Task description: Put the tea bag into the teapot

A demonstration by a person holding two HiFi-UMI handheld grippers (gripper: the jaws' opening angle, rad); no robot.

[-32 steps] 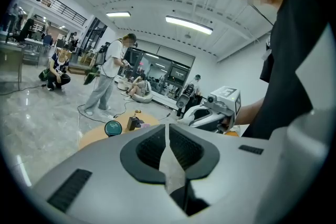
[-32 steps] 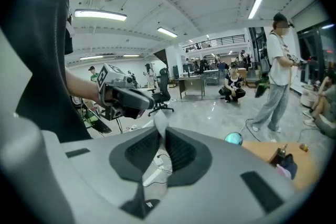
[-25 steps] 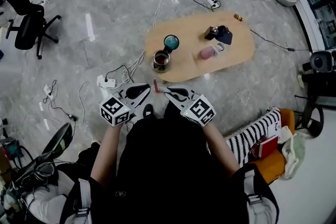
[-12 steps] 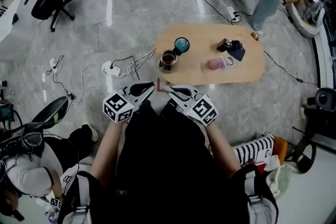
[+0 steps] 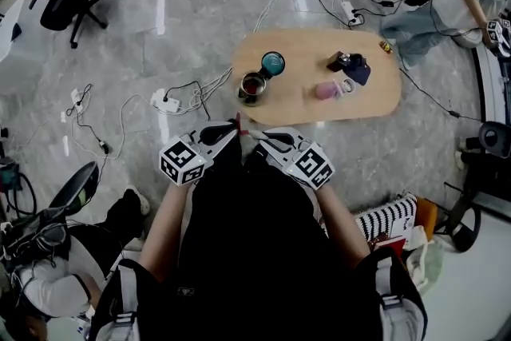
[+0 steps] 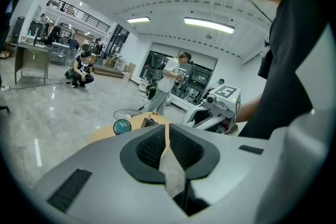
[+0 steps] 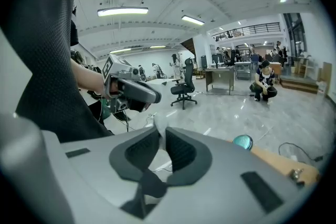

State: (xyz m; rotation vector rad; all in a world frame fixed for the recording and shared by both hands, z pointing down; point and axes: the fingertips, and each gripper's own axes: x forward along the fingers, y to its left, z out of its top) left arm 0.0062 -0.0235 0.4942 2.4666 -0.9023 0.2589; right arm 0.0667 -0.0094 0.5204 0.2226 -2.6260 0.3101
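Between the tips of the left tongs and right tongs, near the body: the tea bag, not yet at the teapot.
Both pairs are clamped on it, pale paper pinched flat in each. The teapot stands well ahead of the tips on the tabletop. Seemingly the unwrapping or handover stage; next, one pair should let go and the other carry it forward over the pot's mouth.

Bystander walked rightward, now beyond the table's far end
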